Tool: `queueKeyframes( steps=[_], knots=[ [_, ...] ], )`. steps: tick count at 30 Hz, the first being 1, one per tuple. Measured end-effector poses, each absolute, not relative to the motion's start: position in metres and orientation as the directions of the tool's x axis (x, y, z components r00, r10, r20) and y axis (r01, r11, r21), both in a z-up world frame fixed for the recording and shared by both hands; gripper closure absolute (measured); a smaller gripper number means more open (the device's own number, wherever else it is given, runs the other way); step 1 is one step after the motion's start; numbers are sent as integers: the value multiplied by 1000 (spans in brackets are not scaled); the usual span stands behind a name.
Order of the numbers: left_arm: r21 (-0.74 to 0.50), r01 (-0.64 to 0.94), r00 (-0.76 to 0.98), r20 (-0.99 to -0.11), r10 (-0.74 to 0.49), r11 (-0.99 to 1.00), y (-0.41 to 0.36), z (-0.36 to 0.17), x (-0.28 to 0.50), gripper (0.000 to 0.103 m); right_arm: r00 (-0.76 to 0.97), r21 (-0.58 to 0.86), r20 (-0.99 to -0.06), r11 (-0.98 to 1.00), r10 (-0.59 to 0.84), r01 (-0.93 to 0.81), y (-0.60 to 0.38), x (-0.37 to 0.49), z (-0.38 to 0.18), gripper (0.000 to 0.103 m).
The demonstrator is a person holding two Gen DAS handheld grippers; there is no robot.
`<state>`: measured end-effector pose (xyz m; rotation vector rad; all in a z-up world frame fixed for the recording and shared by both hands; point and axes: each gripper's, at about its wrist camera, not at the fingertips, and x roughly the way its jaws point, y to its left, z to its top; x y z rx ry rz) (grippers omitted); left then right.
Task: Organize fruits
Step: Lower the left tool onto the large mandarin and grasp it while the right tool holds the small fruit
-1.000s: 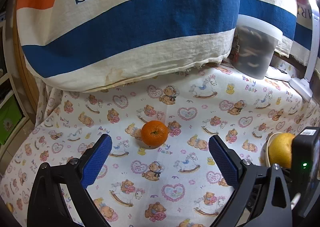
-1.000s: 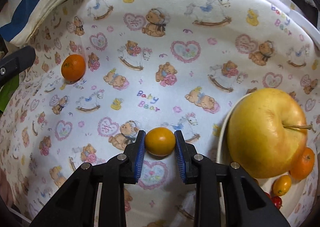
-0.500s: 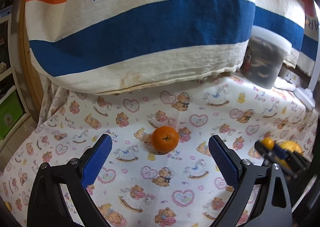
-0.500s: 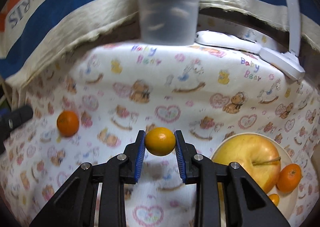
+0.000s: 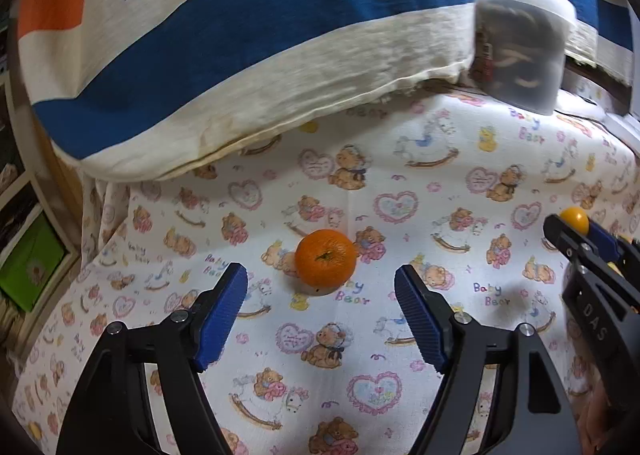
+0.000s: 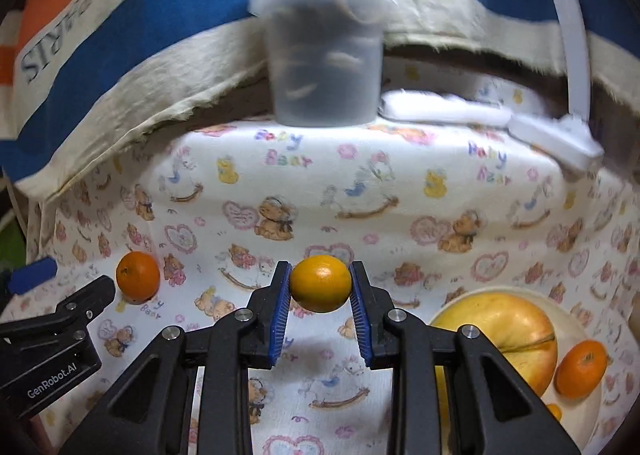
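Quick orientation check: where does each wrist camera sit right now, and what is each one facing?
Left wrist: behind the closing left gripper, angled down at the mandarin on the bear-print cloth, no pad touching it; right gripper at the edge.
Right wrist: behind the right gripper, clamping a small orange fruit; plate lower right.
Shared: mandarin, lidded tub, striped fabric.

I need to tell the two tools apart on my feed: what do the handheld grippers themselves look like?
Both look alike. The left gripper and the right gripper have glossy black angular plastic arms with silver screw heads, ending in blue ribbed pads. In the right wrist view the left gripper's body carries white "GenRobot.AI" lettering; in the left wrist view the right one's arm shows embossed "DAS". No cables or sleeves are visible.
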<state>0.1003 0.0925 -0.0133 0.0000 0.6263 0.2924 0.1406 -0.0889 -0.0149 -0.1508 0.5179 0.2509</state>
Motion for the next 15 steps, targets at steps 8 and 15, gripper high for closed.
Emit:
queueKeyframes(
  steps=[8,15],
  knots=[
    [-80,-232,777,-615,135,969,119,-16,125,32,841,-30,-514,976,168,-214,-111,152,-11,73],
    [-82,-185,714,-696,76,979,136,-30,167,35,827,6,-537,981,166,-193,-123,160,-13,73]
  ],
)
